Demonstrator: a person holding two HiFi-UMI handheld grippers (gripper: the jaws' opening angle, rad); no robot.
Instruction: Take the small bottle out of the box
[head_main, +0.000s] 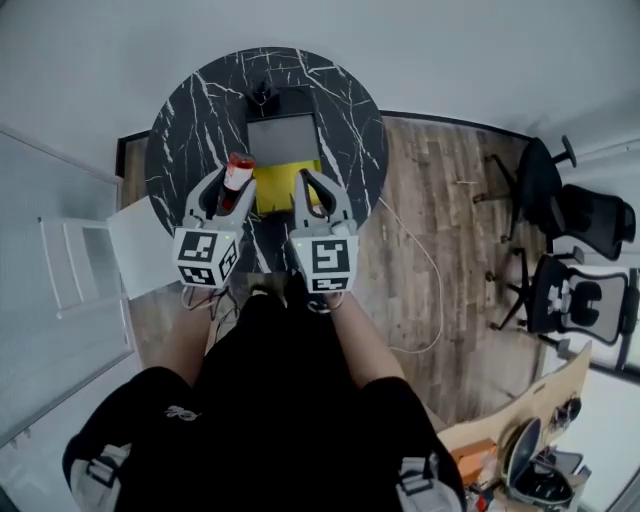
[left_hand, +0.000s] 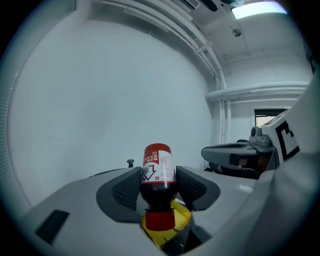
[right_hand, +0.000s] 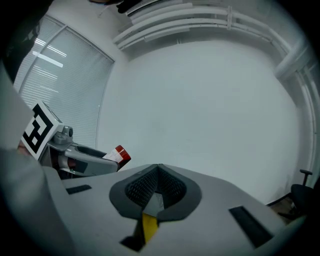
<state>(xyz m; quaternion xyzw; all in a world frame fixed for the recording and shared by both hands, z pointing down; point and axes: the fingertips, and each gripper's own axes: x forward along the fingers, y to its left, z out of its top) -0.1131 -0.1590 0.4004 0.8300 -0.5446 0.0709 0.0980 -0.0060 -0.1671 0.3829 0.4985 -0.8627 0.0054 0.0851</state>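
Note:
The small bottle (head_main: 236, 180) has dark liquid, a red and white label and a red cap. My left gripper (head_main: 228, 183) is shut on it, above the round black marble table (head_main: 190, 120) and left of the box. In the left gripper view the bottle (left_hand: 158, 175) sits between both pads with its cap toward the camera. The open grey box (head_main: 283, 135) has a yellow flap (head_main: 280, 185). My right gripper (head_main: 312, 190) is shut on that flap's edge; a yellow strip (right_hand: 148, 225) shows under the closed pads (right_hand: 145, 187).
A small black object (head_main: 262, 95) stands behind the box. A white rack (head_main: 85, 265) stands left of the table. Black office chairs (head_main: 575, 225) are at the right. A white cable (head_main: 425, 265) runs over the wooden floor.

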